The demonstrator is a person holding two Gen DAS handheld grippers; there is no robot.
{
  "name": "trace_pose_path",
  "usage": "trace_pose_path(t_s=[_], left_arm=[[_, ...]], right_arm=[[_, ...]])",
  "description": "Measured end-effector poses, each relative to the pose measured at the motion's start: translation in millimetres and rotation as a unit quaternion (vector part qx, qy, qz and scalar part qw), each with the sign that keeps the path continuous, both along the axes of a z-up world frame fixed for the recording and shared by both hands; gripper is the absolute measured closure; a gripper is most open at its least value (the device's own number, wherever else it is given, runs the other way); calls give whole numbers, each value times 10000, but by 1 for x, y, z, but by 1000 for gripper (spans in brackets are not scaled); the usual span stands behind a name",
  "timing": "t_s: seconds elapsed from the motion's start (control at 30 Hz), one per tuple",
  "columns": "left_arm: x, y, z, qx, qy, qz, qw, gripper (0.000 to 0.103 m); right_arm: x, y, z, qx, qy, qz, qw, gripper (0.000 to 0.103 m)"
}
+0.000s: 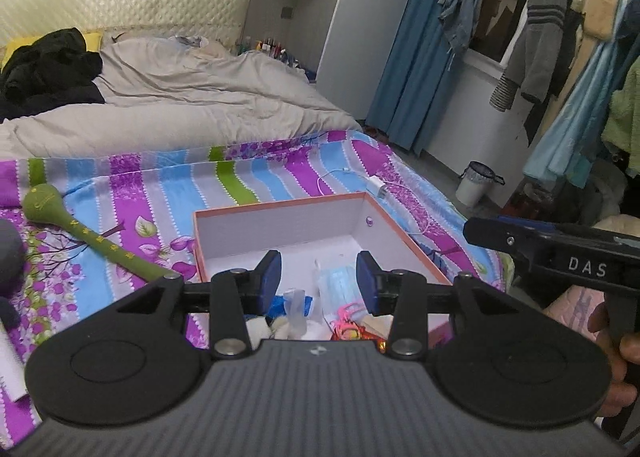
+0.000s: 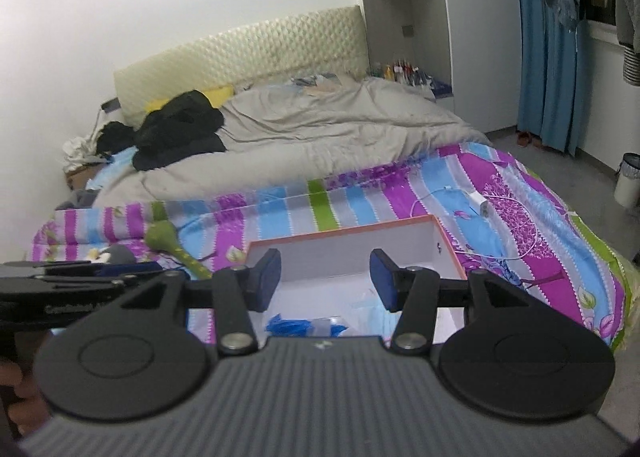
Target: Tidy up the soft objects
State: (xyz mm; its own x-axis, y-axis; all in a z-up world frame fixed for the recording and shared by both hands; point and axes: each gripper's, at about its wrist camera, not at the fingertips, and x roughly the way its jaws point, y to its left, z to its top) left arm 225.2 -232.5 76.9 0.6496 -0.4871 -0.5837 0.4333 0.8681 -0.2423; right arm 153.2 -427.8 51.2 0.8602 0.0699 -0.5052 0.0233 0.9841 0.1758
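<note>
Grey duvet (image 1: pixel 192 97), blue curtain (image 1: pixel 416 57)

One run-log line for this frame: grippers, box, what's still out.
left gripper: open, empty | right gripper: open, empty | orange-rimmed white cardboard box: holds blue face mask | green stuffed mallet: on bed, outside box

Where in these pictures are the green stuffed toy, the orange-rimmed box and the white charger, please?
green stuffed toy (image 1: pixel 42 203): left wrist view, on its round head.
orange-rimmed box (image 1: pixel 280 204): left wrist view, on its far rim.
white charger (image 2: pixel 482 209): right wrist view, on its body.
</note>
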Motion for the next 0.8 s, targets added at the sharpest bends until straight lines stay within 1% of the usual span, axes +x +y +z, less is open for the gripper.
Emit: trace_pose_path(t_s=[0.13, 0.2, 0.37, 0.57, 0.8], left_arm=[[-27, 19, 8, -70, -27, 30, 10000, 56], [-40, 25, 10, -24, -62, -53, 10000, 56], [-62, 40, 10, 90, -83, -42, 9999, 56], [-79, 55, 4, 152, -33, 5, 9999, 56], [-83, 62, -12, 191, 132, -11, 9997, 56]], right_arm=[[-26, 15, 1, 29, -33, -12, 10000, 51], [-37, 21, -1, 57, -33, -50, 10000, 51], [-58, 36, -8, 124, 7, -134, 9998, 51], [-74, 49, -18, 102, 93, -278, 9995, 51], [-83, 60, -34, 128, 243, -443, 9986, 51]])
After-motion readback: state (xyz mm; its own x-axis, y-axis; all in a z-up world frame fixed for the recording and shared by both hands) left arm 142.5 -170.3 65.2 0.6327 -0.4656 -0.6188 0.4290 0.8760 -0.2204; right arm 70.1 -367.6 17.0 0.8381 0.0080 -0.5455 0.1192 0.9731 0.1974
